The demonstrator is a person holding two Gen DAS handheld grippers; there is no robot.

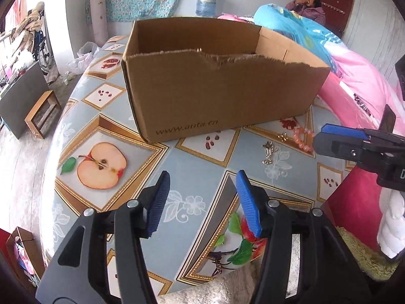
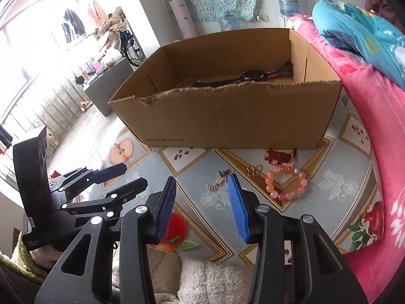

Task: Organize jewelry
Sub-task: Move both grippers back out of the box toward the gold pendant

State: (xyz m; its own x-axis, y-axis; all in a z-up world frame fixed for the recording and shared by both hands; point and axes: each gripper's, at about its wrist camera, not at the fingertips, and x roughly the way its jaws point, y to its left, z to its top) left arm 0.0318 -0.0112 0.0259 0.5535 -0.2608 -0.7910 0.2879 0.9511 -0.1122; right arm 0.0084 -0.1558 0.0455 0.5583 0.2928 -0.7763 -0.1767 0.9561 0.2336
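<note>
Jewelry lies in two places: a dark watch sits inside the cardboard box, which looks like the sorted part, while three pieces wait on the patterned table in front of it. These are a pink bead bracelet, a small gold piece just beside it, and a silver clasp-like piece a little further left. So I judge the job as partly done, with these three left to move. The silver piece is the only long one; its axis runs slantwise, one end toward the box and the other toward the near table edge, as the right wrist view shows it. The bracelet lies flat as a closed ring, so it points nowhere in particular. The right gripper hovers near the silver piece with its jaws apart and nothing between them. The left gripper stands likewise spread and empty above bare table, well apart from the jewelry.
</note>
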